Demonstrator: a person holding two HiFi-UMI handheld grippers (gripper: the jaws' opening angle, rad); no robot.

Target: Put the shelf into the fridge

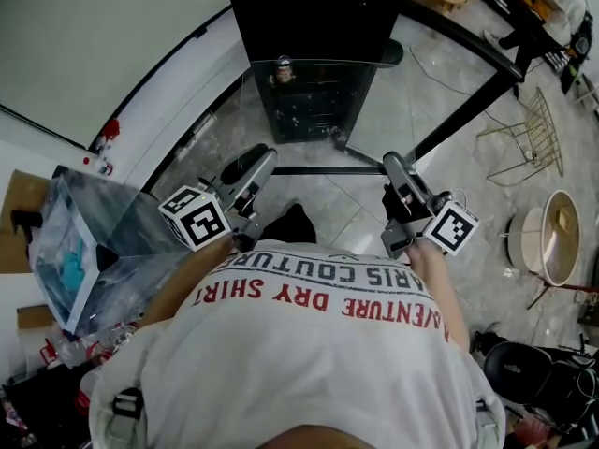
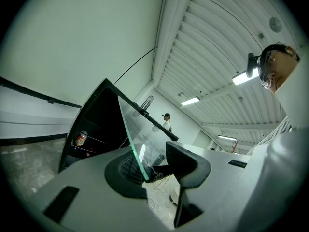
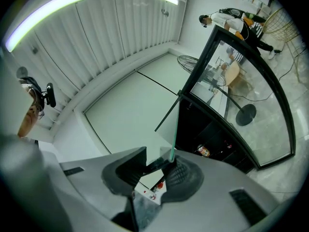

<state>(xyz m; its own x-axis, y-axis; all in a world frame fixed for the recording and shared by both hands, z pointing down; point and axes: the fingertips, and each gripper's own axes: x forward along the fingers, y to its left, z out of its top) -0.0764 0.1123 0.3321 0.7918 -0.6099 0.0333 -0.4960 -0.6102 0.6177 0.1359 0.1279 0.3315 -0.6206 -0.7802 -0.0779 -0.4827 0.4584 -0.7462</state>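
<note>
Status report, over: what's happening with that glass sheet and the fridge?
Clamped on glass shelf: left tongs, right tongs. Shelf held level before open fridge. One can inside; no blocker visible.

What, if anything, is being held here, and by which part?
The glass shelf, held by both: left gripper clamps its left edge, right gripper its right edge, near the corners closest to the person.

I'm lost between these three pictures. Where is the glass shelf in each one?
Head view: glass shelf at upper centre, in front of the black fridge.
Left gripper view: centre, its green edge rising from between the fingers; fridge at left.
Right gripper view: centre, a thin edge above the fingers; fridge at right.
Shared landmark: the fridge.
</note>
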